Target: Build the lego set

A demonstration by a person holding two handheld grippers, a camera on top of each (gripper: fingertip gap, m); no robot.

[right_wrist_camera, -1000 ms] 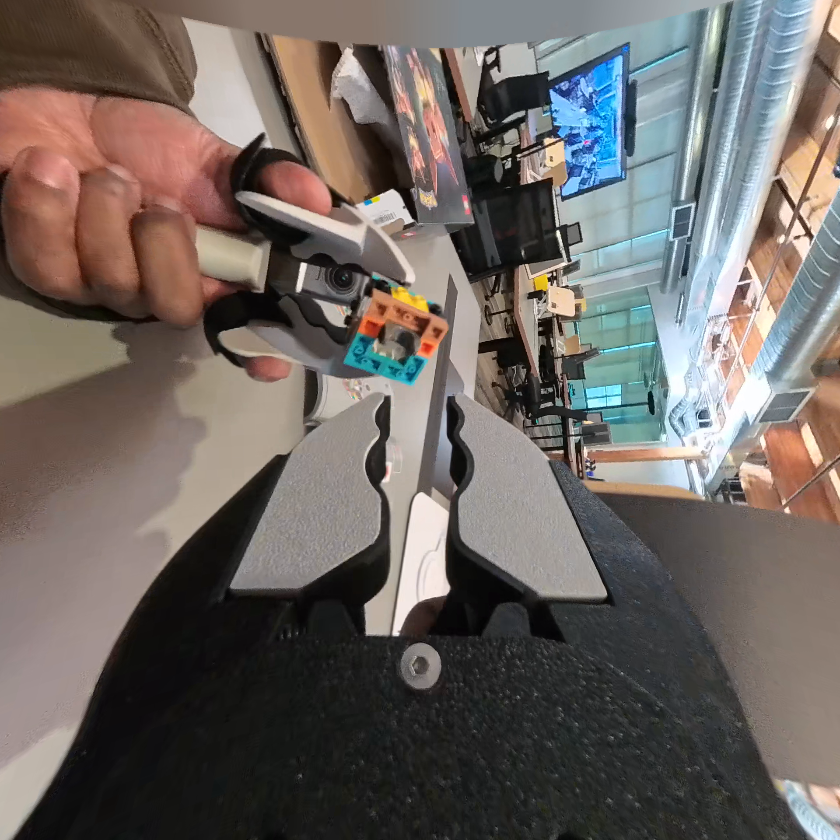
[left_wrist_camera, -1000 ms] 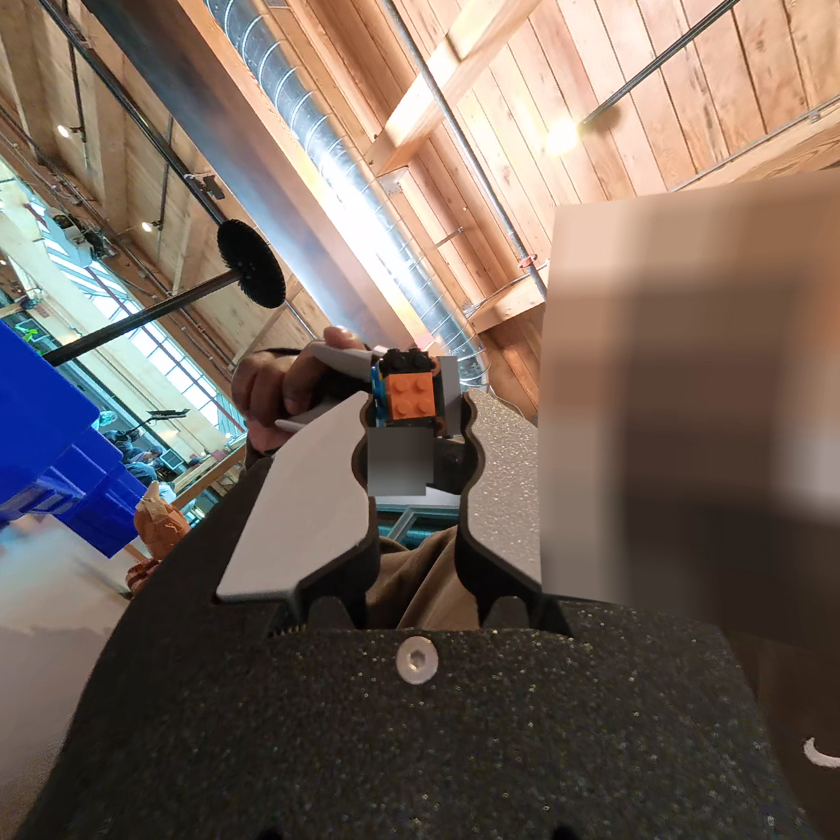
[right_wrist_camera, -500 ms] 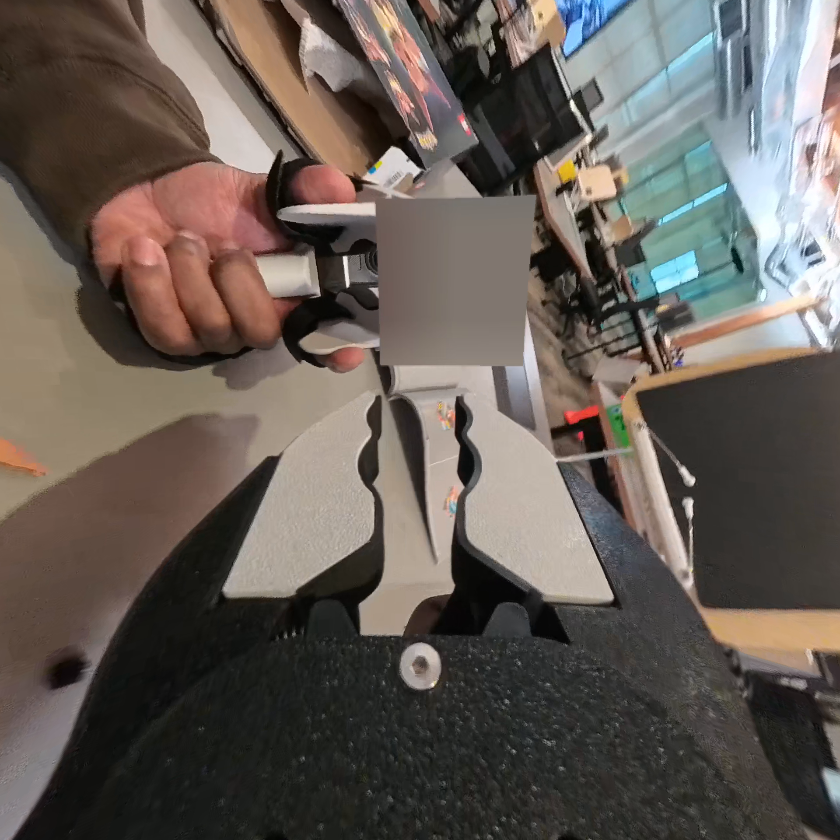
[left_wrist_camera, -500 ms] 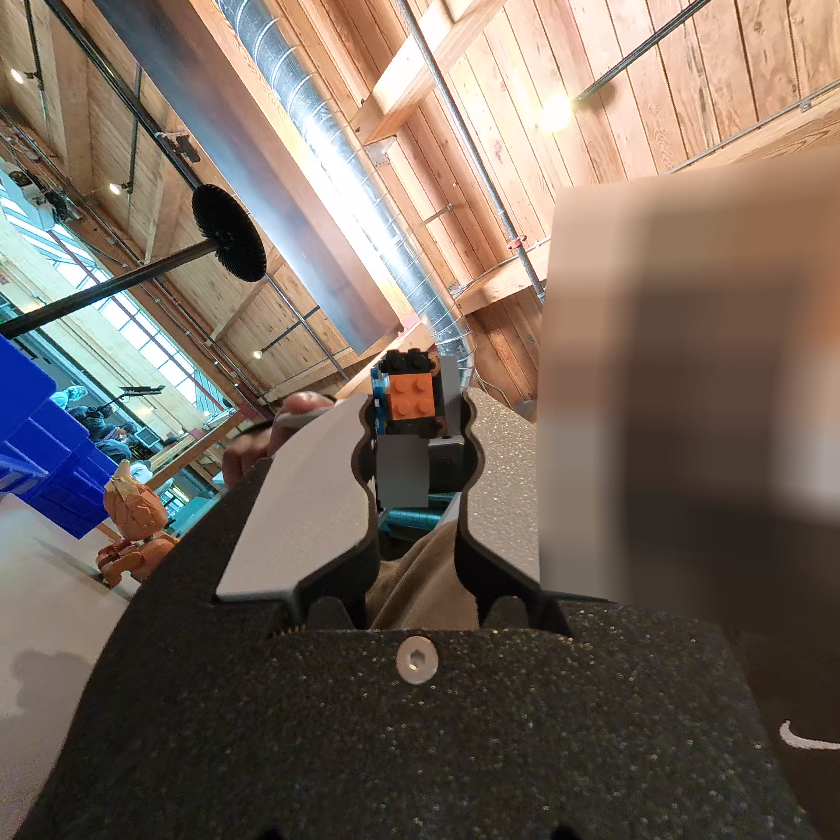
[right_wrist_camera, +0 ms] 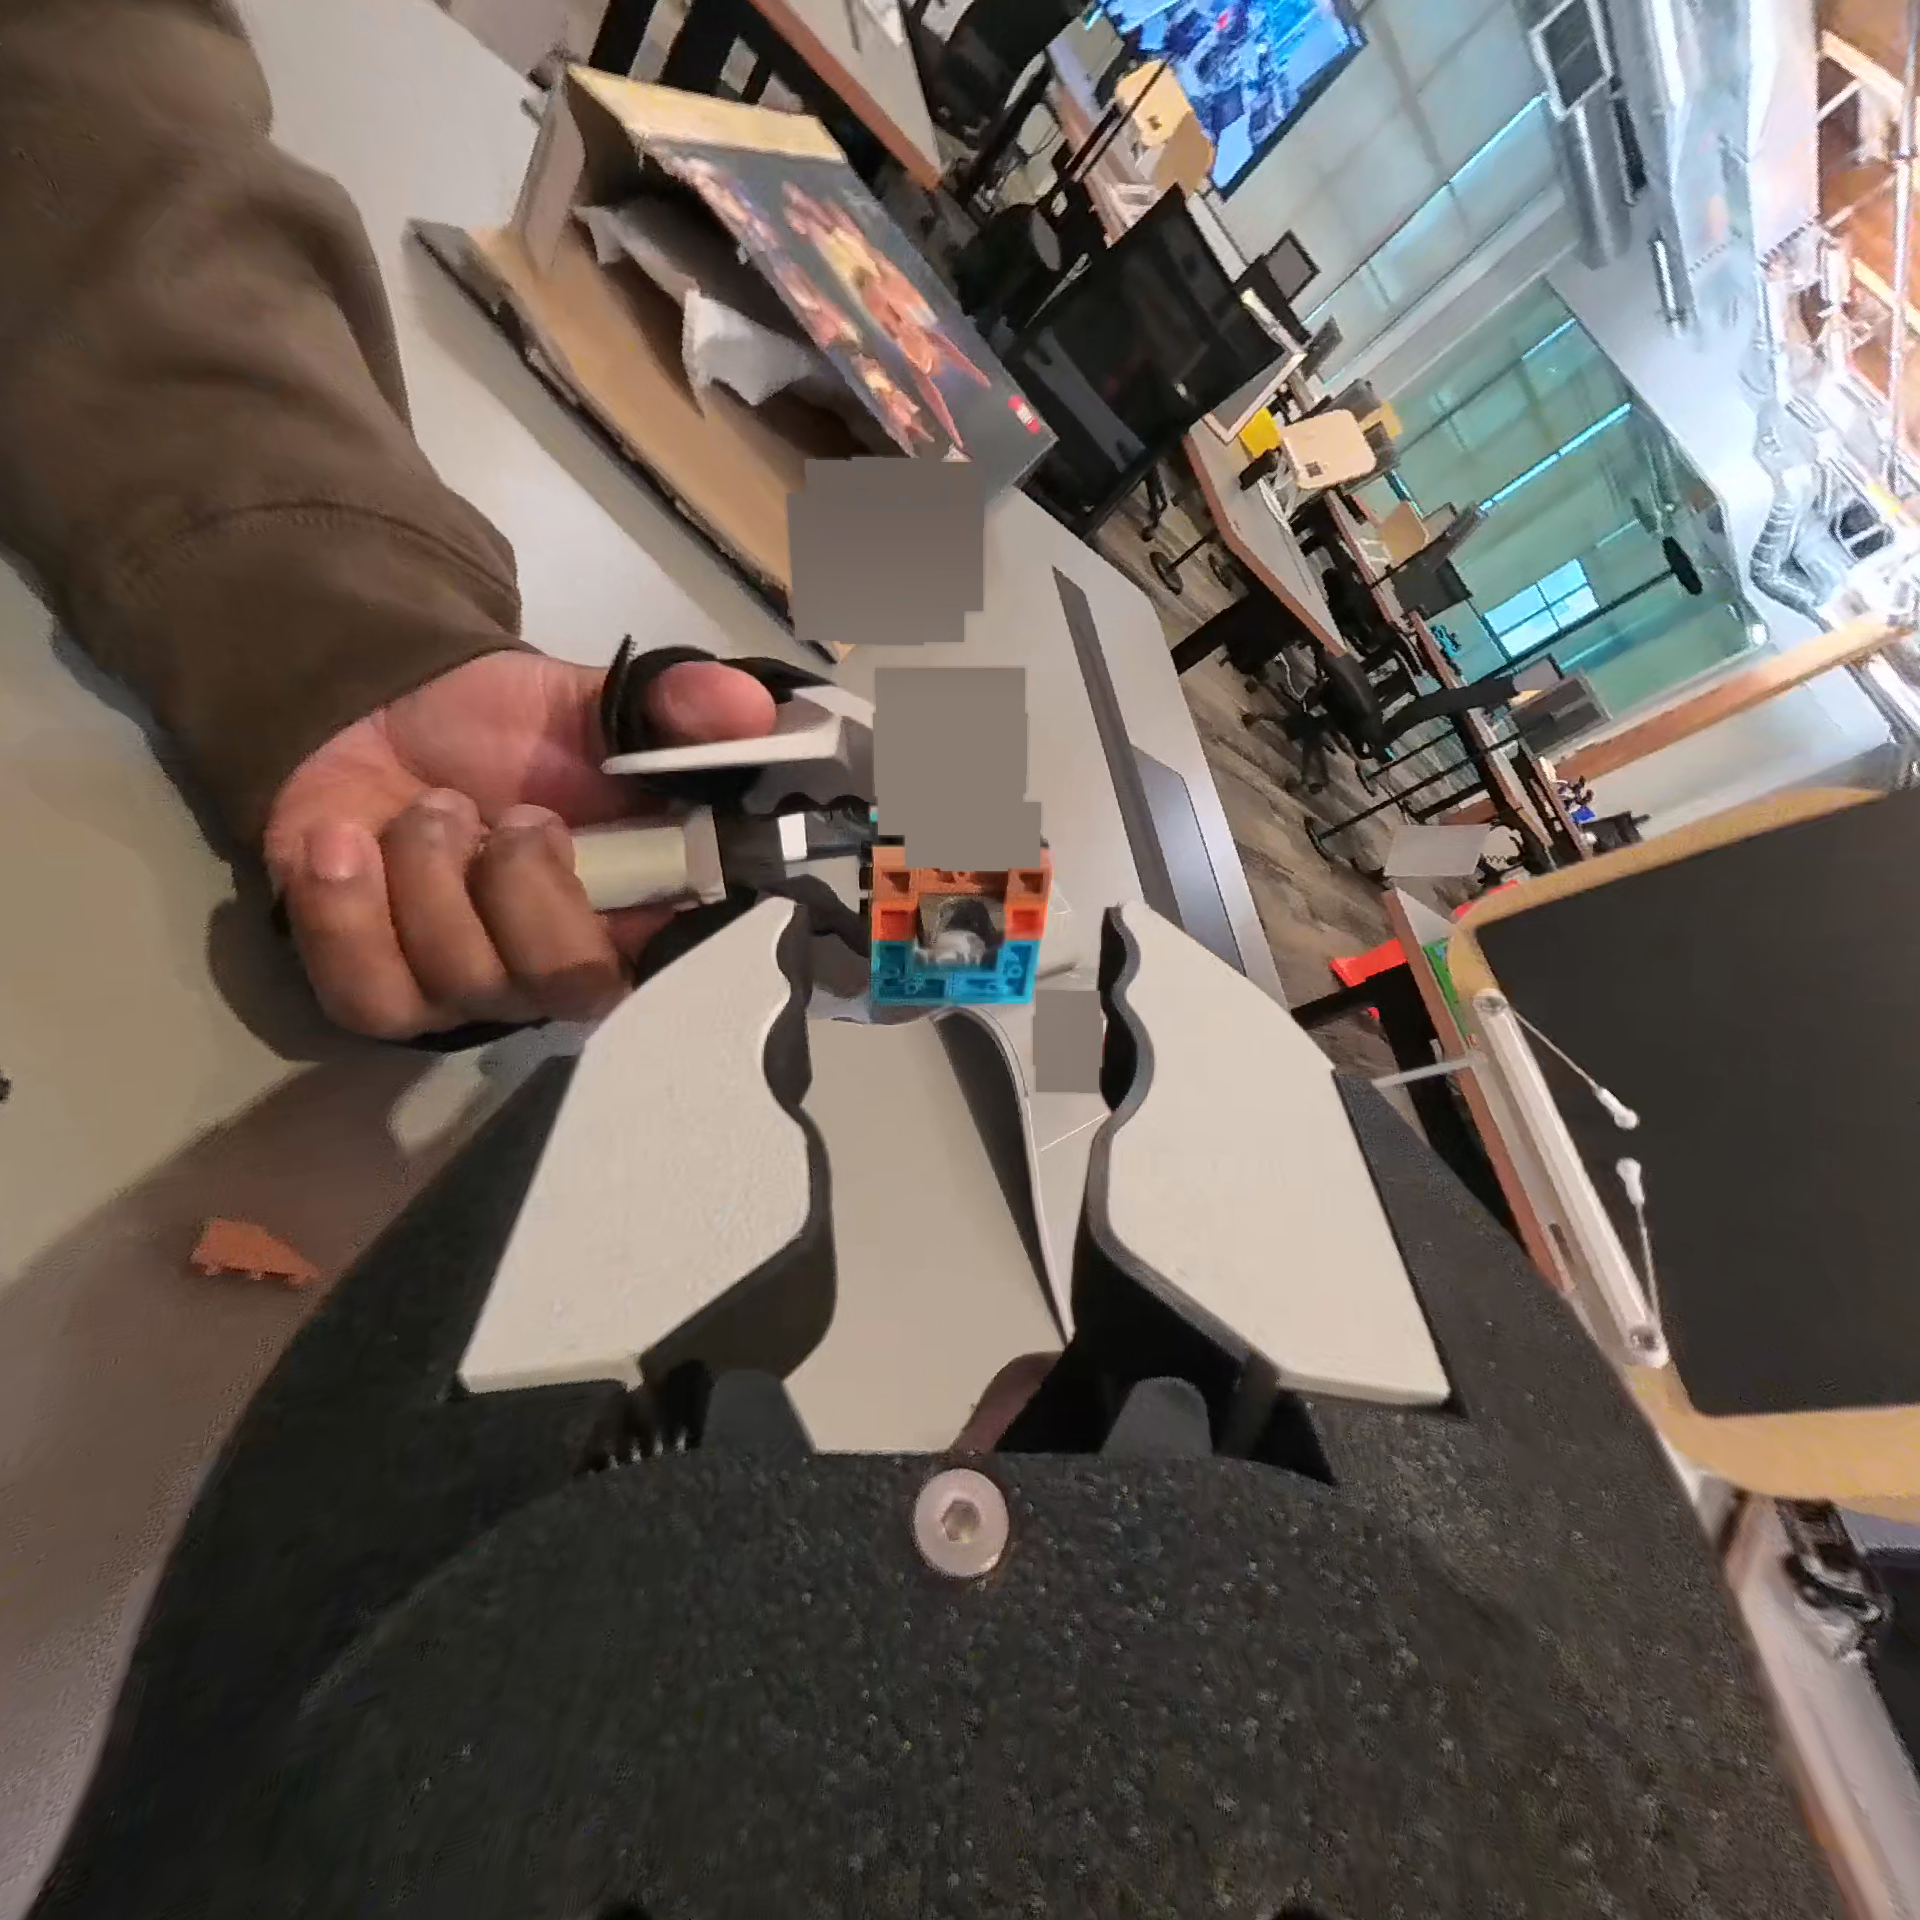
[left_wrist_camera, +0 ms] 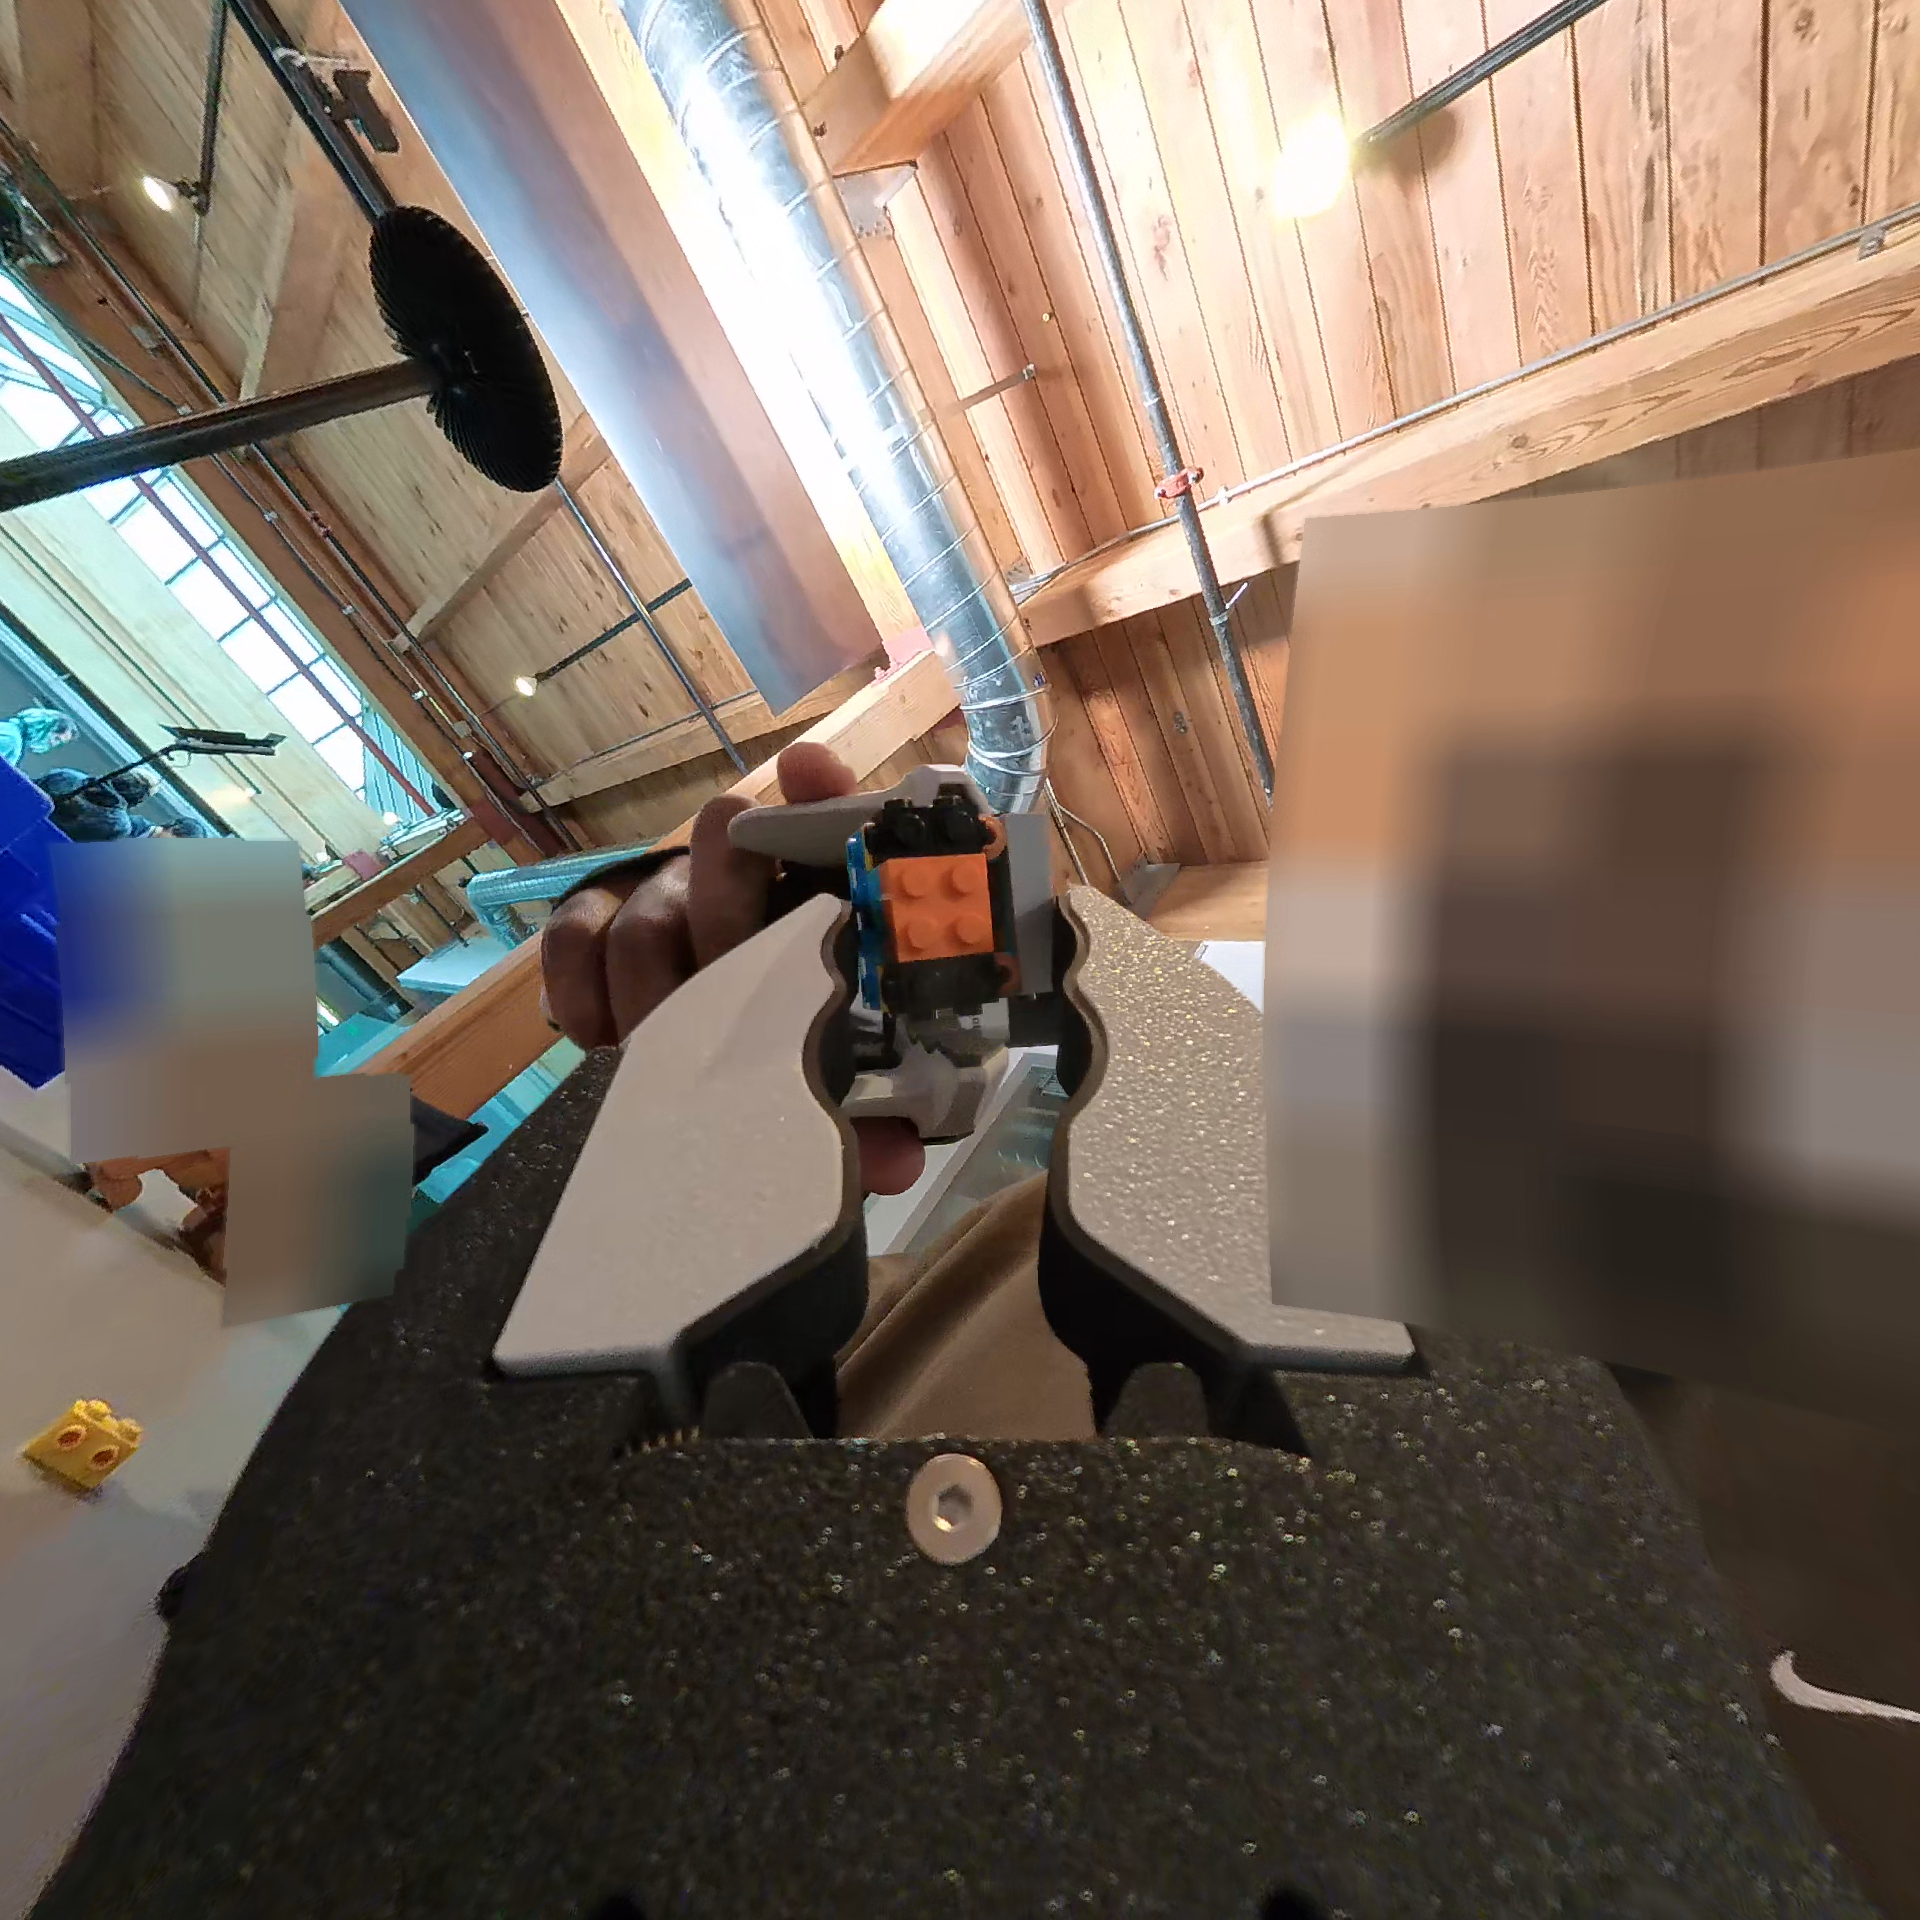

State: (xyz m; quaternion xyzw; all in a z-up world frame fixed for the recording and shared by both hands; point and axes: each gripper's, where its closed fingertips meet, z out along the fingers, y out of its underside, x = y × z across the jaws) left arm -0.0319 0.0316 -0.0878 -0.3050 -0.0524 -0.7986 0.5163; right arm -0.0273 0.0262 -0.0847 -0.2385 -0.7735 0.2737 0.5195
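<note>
At centre frame in the left wrist view, the left claw [left_wrist_camera: 951, 935] clamps the half-built lego block [left_wrist_camera: 930, 909] clear of the desk [right_wrist_camera: 94, 883], probably to steady it. The right claw [right_wrist_camera: 951, 977] gapes empty around the block, seemingly ready to take or press it.

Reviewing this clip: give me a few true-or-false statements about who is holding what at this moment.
1. The left gripper grips the lego assembly, orange brick facing its camera. True.
2. The right gripper is clamped on a brick. False: its fingers are spread and hold nothing.
3. A yellow brick lies loose on the table. True.
4. The lego assembly rests on the table. False: it is held up in the air between the two grippers.
</note>
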